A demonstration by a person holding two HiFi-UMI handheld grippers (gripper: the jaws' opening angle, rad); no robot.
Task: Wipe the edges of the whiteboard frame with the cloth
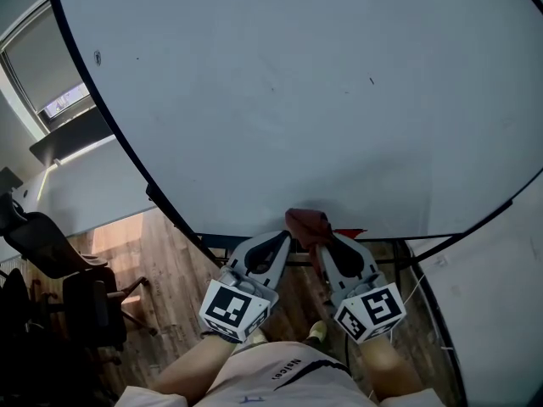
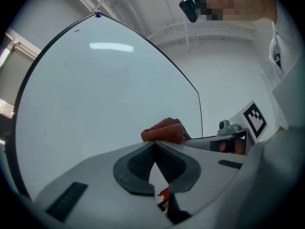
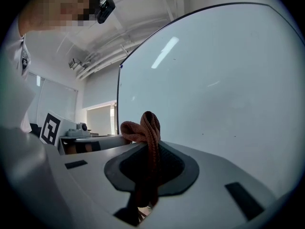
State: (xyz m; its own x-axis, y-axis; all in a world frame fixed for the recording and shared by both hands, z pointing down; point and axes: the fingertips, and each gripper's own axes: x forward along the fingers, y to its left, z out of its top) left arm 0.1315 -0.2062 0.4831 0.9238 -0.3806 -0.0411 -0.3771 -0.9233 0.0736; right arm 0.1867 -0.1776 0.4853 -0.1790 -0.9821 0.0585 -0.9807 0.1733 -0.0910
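Observation:
A large whiteboard (image 1: 297, 100) with a thin dark frame (image 1: 127, 142) fills the head view. My right gripper (image 1: 327, 242) is shut on a reddish-brown cloth (image 1: 307, 224), which bunches up at the board's lower edge. The right gripper view shows the cloth (image 3: 145, 128) pinched between the jaws and sticking out above them, with the board (image 3: 214, 94) close behind. My left gripper (image 1: 280, 242) sits just left of the cloth, jaws shut and empty. From the left gripper view the cloth (image 2: 164, 130) shows beyond the shut jaws (image 2: 155, 149).
A black office chair (image 1: 51, 253) stands on the wood floor (image 1: 161, 253) at lower left. A white table (image 1: 85, 185) and a window (image 1: 51, 75) lie to the left. The board's stand legs and a cable (image 1: 416, 287) run below the board at right.

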